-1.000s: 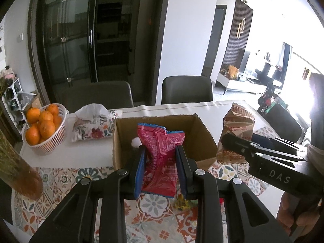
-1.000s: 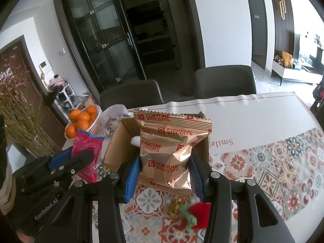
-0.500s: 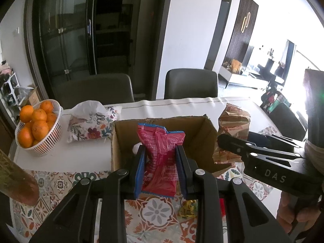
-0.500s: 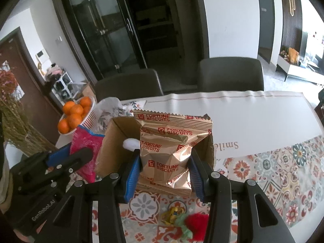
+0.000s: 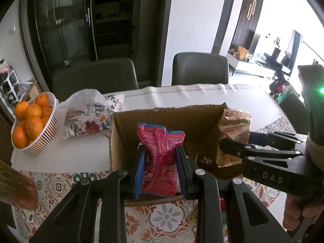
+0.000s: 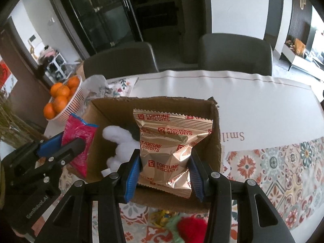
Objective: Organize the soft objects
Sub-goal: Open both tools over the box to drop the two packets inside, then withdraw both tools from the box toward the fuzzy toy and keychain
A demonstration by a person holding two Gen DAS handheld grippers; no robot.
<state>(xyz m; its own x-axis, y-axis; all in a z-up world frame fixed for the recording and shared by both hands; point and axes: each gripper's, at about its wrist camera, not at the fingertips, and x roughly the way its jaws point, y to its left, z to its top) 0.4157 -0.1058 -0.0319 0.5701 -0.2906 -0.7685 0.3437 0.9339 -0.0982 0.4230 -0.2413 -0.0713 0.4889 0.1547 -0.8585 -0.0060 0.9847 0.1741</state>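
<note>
An open cardboard box stands on the table. My left gripper is shut on a red snack packet and holds it over the box's near left side; the packet also shows in the right wrist view. My right gripper is shut on a gold Fortune Biscuits packet over the box's right half; this packet also shows in the left wrist view. A white plush toy lies inside the box.
A white basket of oranges and a floral tissue pack sit at the left. A red and green soft item and a yellow wrapper lie on the patterned mat in front of the box. Two chairs stand behind the table.
Both grippers have moved forward and down with their packets, from in front of the box to over its opening. The grips have not changed.
</note>
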